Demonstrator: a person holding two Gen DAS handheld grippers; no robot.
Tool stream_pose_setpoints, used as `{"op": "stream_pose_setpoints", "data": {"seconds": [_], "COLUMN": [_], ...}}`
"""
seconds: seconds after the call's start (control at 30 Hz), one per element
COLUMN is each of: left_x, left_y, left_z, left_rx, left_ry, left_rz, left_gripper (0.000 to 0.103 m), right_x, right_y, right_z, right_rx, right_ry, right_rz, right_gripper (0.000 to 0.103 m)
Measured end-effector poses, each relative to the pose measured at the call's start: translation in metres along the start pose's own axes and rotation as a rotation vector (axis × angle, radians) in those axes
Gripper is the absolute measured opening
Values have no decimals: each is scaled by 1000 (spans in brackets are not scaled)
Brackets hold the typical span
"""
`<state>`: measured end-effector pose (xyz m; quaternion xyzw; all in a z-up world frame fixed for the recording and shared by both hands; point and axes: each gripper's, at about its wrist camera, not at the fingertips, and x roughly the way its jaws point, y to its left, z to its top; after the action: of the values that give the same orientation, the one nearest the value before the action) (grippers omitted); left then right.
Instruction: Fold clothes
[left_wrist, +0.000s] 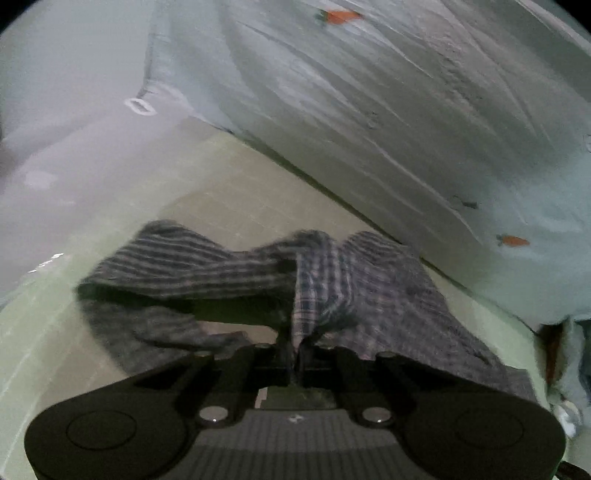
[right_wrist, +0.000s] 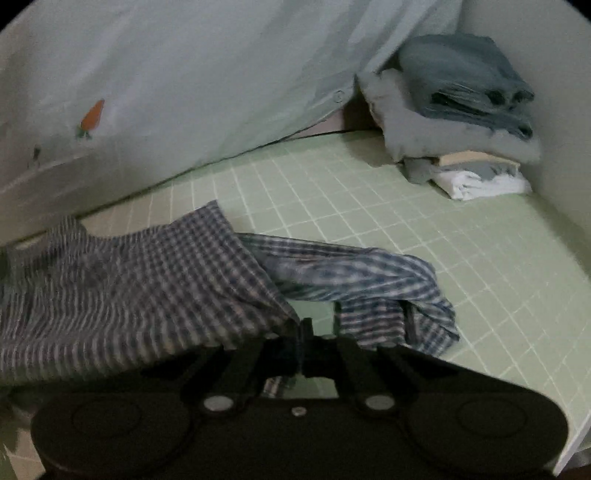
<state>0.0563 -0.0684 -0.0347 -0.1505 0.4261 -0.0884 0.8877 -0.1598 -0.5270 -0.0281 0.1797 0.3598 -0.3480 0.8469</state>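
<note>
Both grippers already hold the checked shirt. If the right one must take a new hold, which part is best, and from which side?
The loose sleeve of the shirt looks best: it lies bunched on the green mat, apart from the body. Come from above at its raised far-right fold, where cloth stands up for the right gripper to pinch. The left gripper holds its pinch.

We see a pale green desk (right_wrist: 388, 229) with a white grid across the middle and right of the right wrist view. Plaid garment (right_wrist: 155, 280) lies crumpled on it at lower left, one part trailing toward centre. Stack of folded clothes (right_wrist: 461, 122) sits on it at upper right, against the wall. Pale sheet with carrot prints (right_wrist: 166, 92) fills the upper left, its lower edge meeting the desk. Left wrist view: same garment at lower centre, sheet upper right.
</note>
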Motion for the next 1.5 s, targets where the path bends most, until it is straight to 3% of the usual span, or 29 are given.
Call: {"op": "stream_pose_setpoints", "data": {"seconds": [0.1, 0.17, 0.2, 0.23, 0.3, 0.4, 0.47, 0.6, 0.63, 0.67, 0.7, 0.73, 0.77, 0.8, 0.83, 1.0, 1.1, 1.17, 1.2, 1.3, 1.37, 1.4, 1.43, 1.47, 1.5], "left_x": [11, 16, 15, 13, 9, 11, 23, 46, 51, 55, 56, 57, 57, 57, 54, 7, -47, -71, -76, -53, -37, -35, -34, -32, -33], "left_y": [8, 10, 11, 11, 10, 1, -9, -23, -24, -25, -23, -20, -18, -15, -12, 17, 45, 59, 61, 45, 36, 32, 28, 24, 18], "left_z": [-18, -30, -37, -44, -57, -72, -76, -75, -74, -74, -76, -78, -79, -81, -82, -66, -45, -37, -37, -53, -68, -71, -75, -79, -81], "left_rx": [5, -11, -18, -23, -25, 22, 61, 69, 64, 57, 44, 30, 16, 1, 1, 1, -63, -121, -118, 34, 79, 86, 93, 100, 104], "left_ry": [71, 121, 135, 145, 163, 210, 234, 254, 257, 264, 271, 279, 286, 293, 289, 210, 121, 86, 77, 163, 212, 217, 221, 226, 215], "left_rz": [58, 55, 44, 35, 13, -41, -43, -87, -92, -98, -103, -107, -110, -114, -107, -42, -62, -119, -105, 63, 163, 178, 192, 207, 210], "left_gripper": [40, 48, 54, 63, 72, 74, 74, 73, 69, 59, 22, 4, 3, 3, 2, 2, 2, 2, 2, 3, 4, 12, 28, 39, 61], "right_x": [11, 15, 13, 11, 8, 7, 9, 21, 23, 24, 25, 26, 26, 26, 25, 2, -33, -42, -47, -53, -46, -43, -40, -37, -34], "right_y": [0, 1, 1, 0, 2, 5, 5, 7, 9, 10, 12, 13, 15, 16, 16, -5, -38, -50, -56, -65, -61, -59, -57, -55, -52], "right_z": [-11, -20, -25, -29, -37, -46, -53, -62, -64, -65, -66, -67, -68, -69, -69, -64, -52, -50, -50, -51, -55, -57, -59, -62, -64], "right_rx": [-23, -31, -22, -10, -3, -1, 9, 35, 36, 38, 35, 32, 12, -8, -30, -46, 54, 91, 109, 132, 105, 91, 78, 64, 50], "right_ry": [46, 69, 71, 75, 87, 114, 140, 190, 193, 197, 197, 199, 192, 186, 185, 153, 110, 120, 126, 143, 153, 159, 164, 169, 174], "right_rz": [10, 17, 22, 30, 48, 59, 72, 79, 84, 89, 99, 115, 133, 152, 154, 140, 139, 162, 173, 190, 174, 166, 158, 150, 142], "right_gripper": [8, 39, 48, 48, 55, 68, 71, 72, 72, 71, 64, 55, 32, 11, 3, 1, 1, 1, 1, 1, 3, 6, 12, 28, 44]}}
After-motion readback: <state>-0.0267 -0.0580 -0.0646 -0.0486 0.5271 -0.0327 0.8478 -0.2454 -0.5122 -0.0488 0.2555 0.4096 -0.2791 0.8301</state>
